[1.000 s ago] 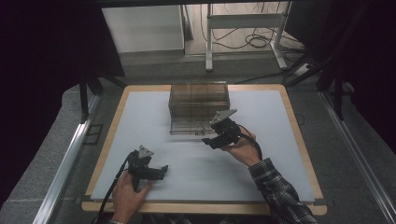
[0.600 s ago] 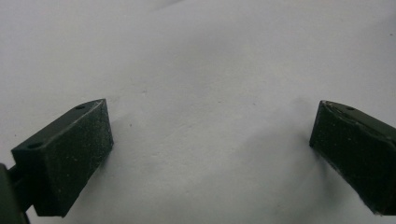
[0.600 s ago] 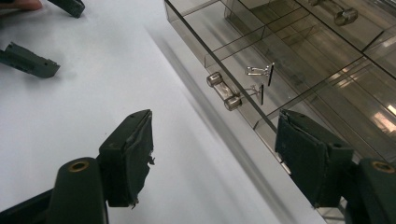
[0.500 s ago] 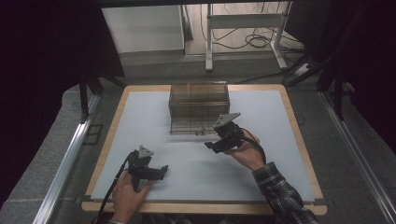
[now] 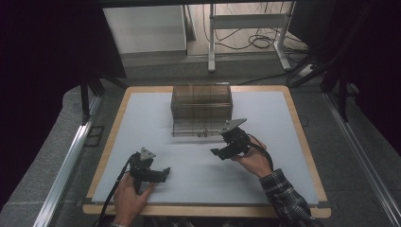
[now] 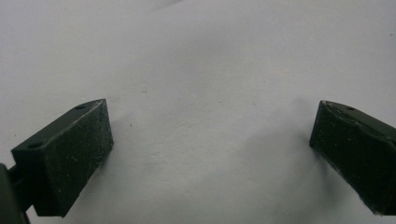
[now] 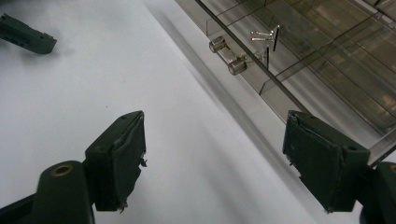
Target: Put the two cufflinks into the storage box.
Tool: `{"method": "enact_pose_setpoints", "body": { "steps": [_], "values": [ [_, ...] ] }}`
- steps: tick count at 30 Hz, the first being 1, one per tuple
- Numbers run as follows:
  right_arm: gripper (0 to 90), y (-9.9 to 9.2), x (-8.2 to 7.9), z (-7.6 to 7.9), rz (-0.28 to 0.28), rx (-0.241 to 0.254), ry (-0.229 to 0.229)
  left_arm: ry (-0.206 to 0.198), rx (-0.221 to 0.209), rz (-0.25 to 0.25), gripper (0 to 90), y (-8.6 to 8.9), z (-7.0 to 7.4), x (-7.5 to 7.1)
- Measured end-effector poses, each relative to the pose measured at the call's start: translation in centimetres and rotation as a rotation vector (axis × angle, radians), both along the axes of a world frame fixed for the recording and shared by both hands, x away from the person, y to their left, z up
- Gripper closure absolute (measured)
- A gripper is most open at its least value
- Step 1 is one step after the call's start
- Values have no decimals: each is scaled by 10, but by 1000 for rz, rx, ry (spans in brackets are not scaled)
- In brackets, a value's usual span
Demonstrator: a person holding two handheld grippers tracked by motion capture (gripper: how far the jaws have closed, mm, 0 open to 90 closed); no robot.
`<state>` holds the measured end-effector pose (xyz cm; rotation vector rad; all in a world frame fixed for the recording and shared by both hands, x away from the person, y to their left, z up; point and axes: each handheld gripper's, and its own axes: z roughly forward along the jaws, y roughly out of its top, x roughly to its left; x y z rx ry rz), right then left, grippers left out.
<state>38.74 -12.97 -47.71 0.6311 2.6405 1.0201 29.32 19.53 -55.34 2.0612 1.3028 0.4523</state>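
A smoky clear plastic drawer box (image 5: 202, 109) stands at the back middle of the white mat (image 5: 142, 123). Its bottom drawer sticks out a little, with a small clear knob handle (image 7: 227, 55) on the front and some small metal pieces (image 7: 264, 35) inside. My right gripper (image 5: 218, 153) (image 7: 215, 128) hovers just in front of that drawer, to the handle's right. Its jaws have just been opening and nothing is between them. My left gripper (image 5: 163, 173) (image 6: 212, 116) rests open on the mat at the front left, with bare mat between its jaws.
The mat lies on a wood-edged table (image 5: 302, 142). Metal rails (image 5: 71, 156) run along both sides. A white cabinet (image 5: 144, 28) and a frame with cables (image 5: 250, 28) stand behind the table. A jaw of the left gripper (image 7: 25, 35) appears at the top left of the right gripper view.
My right gripper has drawn slightly back from the drawer front towards the person, and its jaws stand wider. The left gripper and the box have stayed put.
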Motion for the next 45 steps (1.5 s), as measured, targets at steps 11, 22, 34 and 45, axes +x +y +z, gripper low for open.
{"method": "enact_pose_setpoints", "body": {
  "steps": [11, 22, 34, 45],
  "values": [
    [167, -7, -6, -5, -14, -2, -11, -1, -2, 2, 0, 0, 0, 0],
    [131, -18, -12, -10, -31, -8, -9, -1, -1, 1, 0, 0, 0, 0],
    [73, -29, -19, -11, -65, -24, -31, -2, 0, 0, 0, 0, 0, 0],
    [43, -43, -28, -15, -78, -36, -26, -1, -1, 1, 0, 0, 0, 0]
  ]
}}
